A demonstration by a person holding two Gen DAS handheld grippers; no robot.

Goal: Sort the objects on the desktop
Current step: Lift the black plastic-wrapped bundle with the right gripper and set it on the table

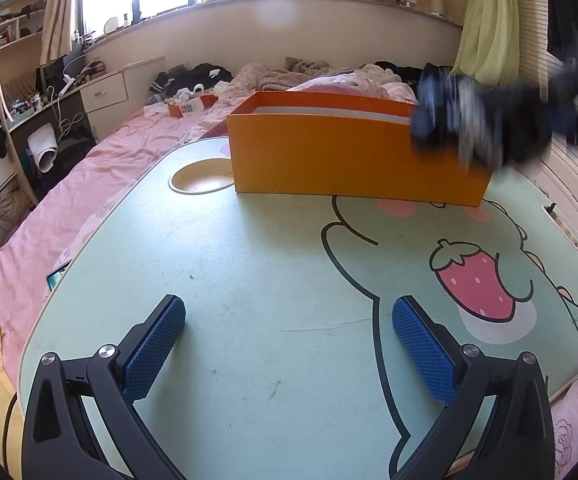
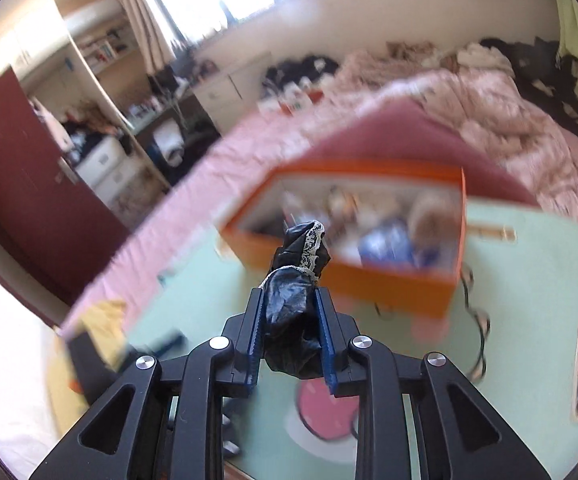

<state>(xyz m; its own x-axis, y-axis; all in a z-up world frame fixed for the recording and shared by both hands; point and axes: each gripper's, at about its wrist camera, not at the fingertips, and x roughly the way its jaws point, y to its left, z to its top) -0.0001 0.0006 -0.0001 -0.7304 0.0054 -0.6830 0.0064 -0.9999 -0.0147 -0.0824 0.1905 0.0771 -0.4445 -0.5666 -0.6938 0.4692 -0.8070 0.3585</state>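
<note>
Presently, from my left wrist: my left gripper point(image 1: 289, 316) stands with its jaws spread wide, nothing between the blue pads point(image 1: 153, 348), hanging over the bare mint-green lap table point(image 1: 229, 264) printed with a cartoon figure and a strawberry point(image 1: 475, 280). An orange box point(image 1: 329, 156) sits on the far part of the table, a round recessed cup holder point(image 1: 201, 178) just beside its left end. My right gripper point(image 1: 461, 124) shows as a dark blur at the box's right end. Pink bedding point(image 1: 101, 184) lies around the table.

From my right wrist: my right gripper point(image 2: 291, 300) is pinching a crumpled black bag with a lace-trimmed band point(image 2: 293, 300), which sticks up past the fingertips. Beyond it, blurred, the orange box point(image 2: 369, 280) stands open-topped with assorted items inside; I cannot tell them apart.
</note>
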